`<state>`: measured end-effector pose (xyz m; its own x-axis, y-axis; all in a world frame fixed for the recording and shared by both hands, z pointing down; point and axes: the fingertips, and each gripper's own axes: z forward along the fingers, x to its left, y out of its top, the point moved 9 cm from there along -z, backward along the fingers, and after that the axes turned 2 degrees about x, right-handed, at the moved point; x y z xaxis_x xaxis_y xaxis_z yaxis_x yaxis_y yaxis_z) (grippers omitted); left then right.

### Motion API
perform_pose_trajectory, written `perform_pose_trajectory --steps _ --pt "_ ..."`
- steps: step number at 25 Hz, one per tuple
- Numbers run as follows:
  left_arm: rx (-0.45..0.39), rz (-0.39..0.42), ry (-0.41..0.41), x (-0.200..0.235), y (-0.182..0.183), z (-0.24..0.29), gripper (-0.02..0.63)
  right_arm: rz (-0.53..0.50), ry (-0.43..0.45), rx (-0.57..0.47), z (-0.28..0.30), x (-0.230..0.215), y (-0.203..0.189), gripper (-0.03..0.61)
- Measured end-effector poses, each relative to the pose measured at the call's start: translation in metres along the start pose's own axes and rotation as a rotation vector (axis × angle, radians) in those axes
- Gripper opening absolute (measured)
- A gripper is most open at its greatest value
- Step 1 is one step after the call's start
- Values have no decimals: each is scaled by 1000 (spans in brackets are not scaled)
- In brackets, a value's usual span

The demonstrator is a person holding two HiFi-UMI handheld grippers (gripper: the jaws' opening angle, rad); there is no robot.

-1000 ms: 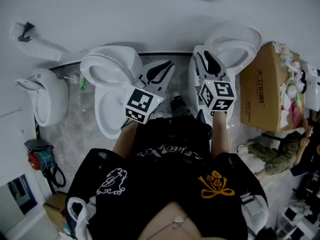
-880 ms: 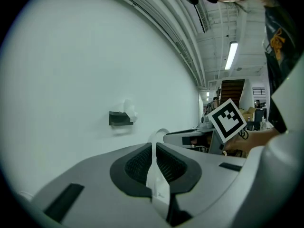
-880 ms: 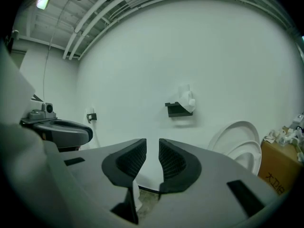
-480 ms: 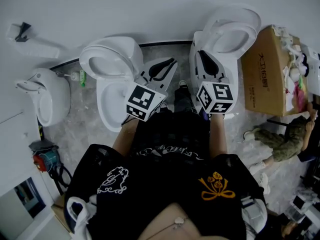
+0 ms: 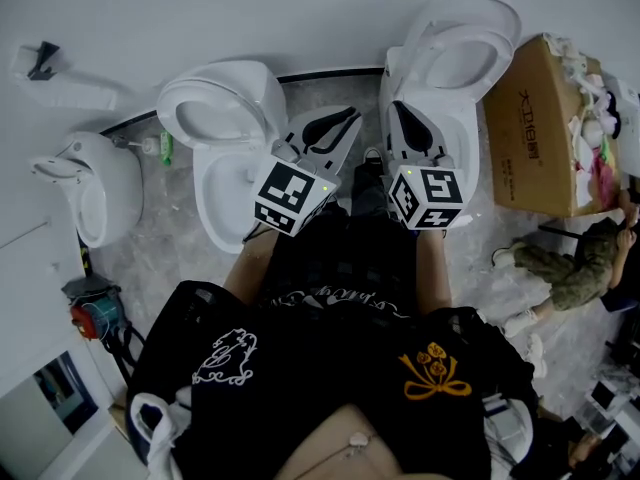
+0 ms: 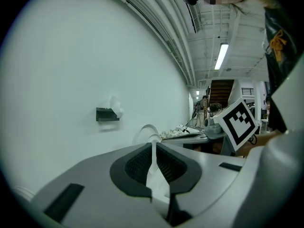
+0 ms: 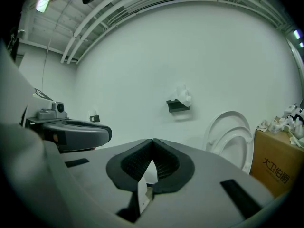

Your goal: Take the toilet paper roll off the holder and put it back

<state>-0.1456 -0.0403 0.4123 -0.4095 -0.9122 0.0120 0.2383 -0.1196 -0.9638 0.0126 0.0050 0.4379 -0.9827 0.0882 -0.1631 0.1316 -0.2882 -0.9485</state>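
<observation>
A dark wall holder (image 7: 176,106) carries a white toilet paper roll (image 7: 184,97). The left gripper view shows the same holder (image 6: 106,114) and roll (image 6: 115,107), well ahead of both grippers. My right gripper (image 7: 152,140) has just been closing and is now shut, with nothing between its pads. My left gripper (image 6: 152,144) also stands shut and holds nothing. In the head view the left gripper (image 5: 340,123) and right gripper (image 5: 402,110) point side by side towards the wall, above two toilets.
Two white toilets stand at the wall, the left toilet (image 5: 222,118) and the right toilet (image 5: 455,53), with a urinal (image 5: 85,183) further left. A cardboard box (image 5: 535,133) sits at the right, beside a seated person (image 5: 565,273). Another wall bracket (image 5: 45,60) is at the upper left.
The toilets and the box have slid up the head view, and the holder at its top edge has left the frame. Both grippers have drawn back from the wall.
</observation>
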Motion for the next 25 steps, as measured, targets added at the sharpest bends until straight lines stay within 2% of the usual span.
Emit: perform_pose_trajectory --steps 25 --pt "6 25 -24 -25 -5 -14 40 -31 -3 3 -27 4 -5 12"
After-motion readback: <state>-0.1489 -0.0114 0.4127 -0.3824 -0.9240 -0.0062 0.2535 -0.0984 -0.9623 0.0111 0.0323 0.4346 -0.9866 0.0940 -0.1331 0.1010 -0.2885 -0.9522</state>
